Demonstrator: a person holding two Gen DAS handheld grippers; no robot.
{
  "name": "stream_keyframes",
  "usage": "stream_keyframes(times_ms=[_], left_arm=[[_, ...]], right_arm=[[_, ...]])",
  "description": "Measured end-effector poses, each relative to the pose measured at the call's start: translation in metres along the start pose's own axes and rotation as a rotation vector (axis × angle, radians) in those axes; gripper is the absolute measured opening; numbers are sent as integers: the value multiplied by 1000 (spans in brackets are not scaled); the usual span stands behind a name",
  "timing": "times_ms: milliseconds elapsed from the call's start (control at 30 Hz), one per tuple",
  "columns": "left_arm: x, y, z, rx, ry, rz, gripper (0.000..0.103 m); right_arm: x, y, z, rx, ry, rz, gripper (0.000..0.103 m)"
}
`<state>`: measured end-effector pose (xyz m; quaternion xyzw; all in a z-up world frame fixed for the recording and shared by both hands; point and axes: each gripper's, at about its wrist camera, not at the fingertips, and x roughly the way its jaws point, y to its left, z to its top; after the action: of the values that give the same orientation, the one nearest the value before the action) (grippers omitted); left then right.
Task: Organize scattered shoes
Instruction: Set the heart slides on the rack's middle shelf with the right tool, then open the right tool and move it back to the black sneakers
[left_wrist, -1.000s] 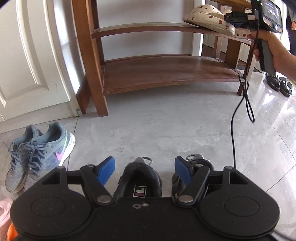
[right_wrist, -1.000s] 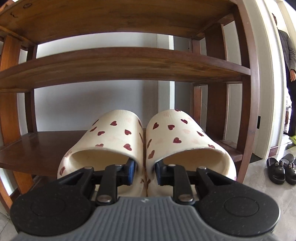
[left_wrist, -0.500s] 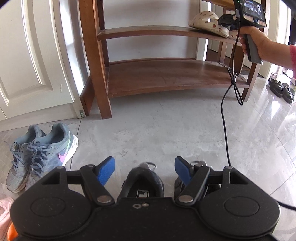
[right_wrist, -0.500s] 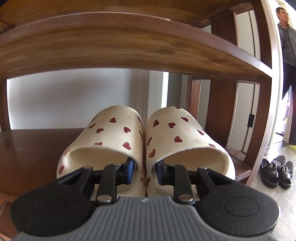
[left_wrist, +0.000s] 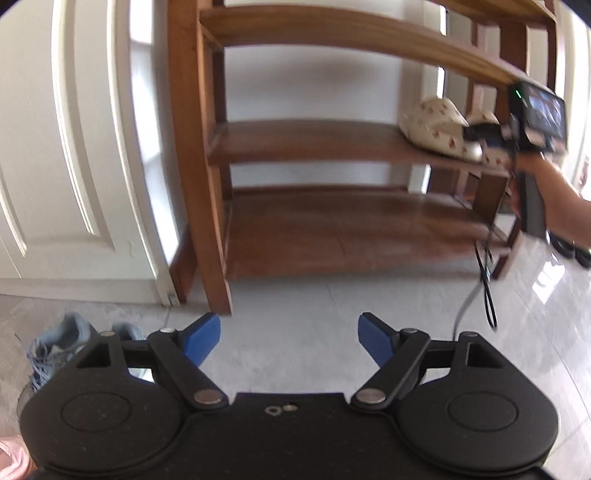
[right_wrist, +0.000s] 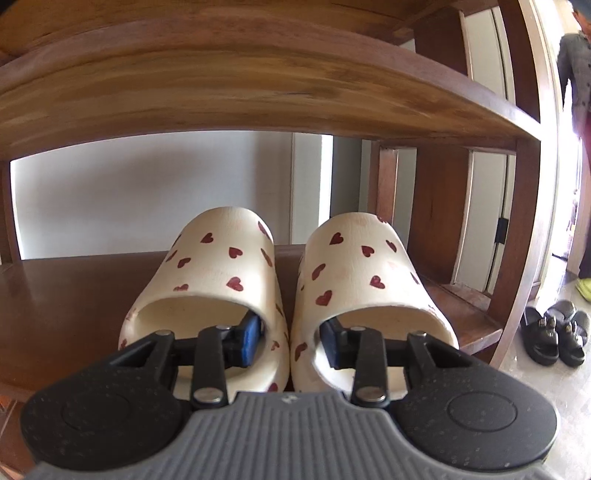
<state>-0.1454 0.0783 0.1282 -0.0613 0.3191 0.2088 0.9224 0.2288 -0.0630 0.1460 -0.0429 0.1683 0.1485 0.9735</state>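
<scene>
Ahead of the wide-open, empty left gripper (left_wrist: 289, 341) stands the brown wooden shoe rack (left_wrist: 332, 147); grey-blue laced sneakers (left_wrist: 59, 350) lie low-left.

Straddling the right gripper (right_wrist: 290, 341), cream heart-print slippers (right_wrist: 218, 288) sit shelved, toes pointing away, one spread finger inside each.

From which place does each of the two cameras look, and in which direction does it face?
Left wrist view: low over the grey tiled floor, facing the brown wooden shoe rack; the open, empty left tongs show, and the person's other forearm.
Right wrist view: at the rack's shelf edge, facing the white wall; the right tongs have one finger inside each slipper, spread apart.
Shared: the cream slippers with red hearts on the shelf, the rack, the right tongs.
</scene>
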Motion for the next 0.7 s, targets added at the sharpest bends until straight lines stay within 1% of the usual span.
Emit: stream_keyframes(times_ms=[100,200,367,500,600,700], left_arm=[[-2,1,3,1,0,9,82],[-5,2,5,7,0,17,82],[-15,4,18,89,-8,35,83],[-18,7,29,138,-19,45,83],[-15,12,35,128,-44,37,85],[-8,15,36,96,-55,35,85]], right_arm=[[-1,-1,2,-26,-4,0,41],[-2,-1,6,-50,10,-3,42],[14,-6,14,-39,50,-41,42],[22,-10,20,-38,90,-49,45],[10,-14,16,-14,65,-37,45],[-15,-16,1,-30,9,-24,45]])
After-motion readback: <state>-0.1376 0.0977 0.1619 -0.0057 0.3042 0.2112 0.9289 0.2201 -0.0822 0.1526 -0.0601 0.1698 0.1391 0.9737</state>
